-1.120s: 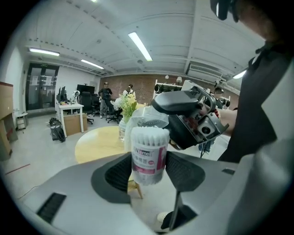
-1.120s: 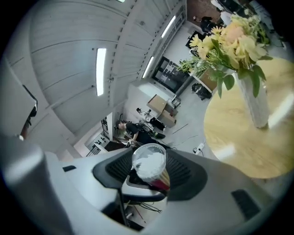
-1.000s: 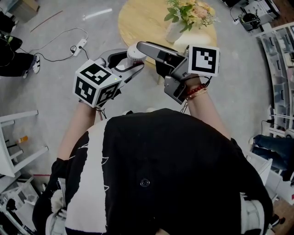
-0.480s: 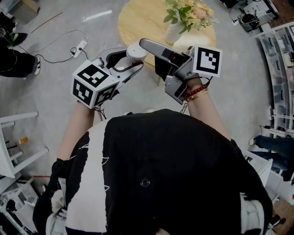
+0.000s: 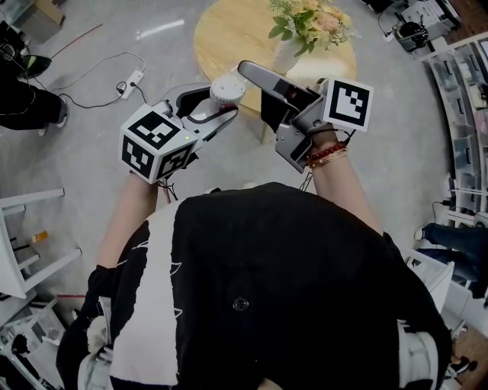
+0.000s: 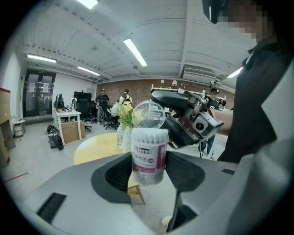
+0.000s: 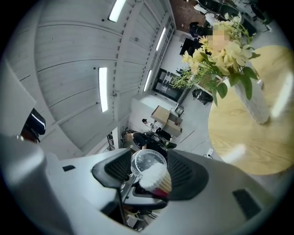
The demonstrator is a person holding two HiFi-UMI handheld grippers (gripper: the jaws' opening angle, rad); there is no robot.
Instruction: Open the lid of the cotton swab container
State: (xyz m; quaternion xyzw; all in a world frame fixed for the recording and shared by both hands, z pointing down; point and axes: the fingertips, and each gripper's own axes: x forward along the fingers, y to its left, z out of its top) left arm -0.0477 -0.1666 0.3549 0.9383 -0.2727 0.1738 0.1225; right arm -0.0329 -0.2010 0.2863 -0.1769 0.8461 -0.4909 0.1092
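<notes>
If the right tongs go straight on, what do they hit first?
Probably the clear flipped-up lid of the cotton swab container, already inside the right tongs, whose jaws have just been opening; depth unclear.

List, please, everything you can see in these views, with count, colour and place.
container: 1, white swabs and pink label, gripped in the left claw
lid: 1, clear, flipped up above the container
table: 1, round, light wood, beyond both claws
flowers: 1 bunch, yellow and green, on the table
vase: 1, pale, holds the flowers
power strip: 1, white, left of the table
bracelet: 1, red beads, behind the right claw
left claw: 1, grey, shut on the container
right claw: 1, grey, jaws just opened wider, lid between them
</notes>
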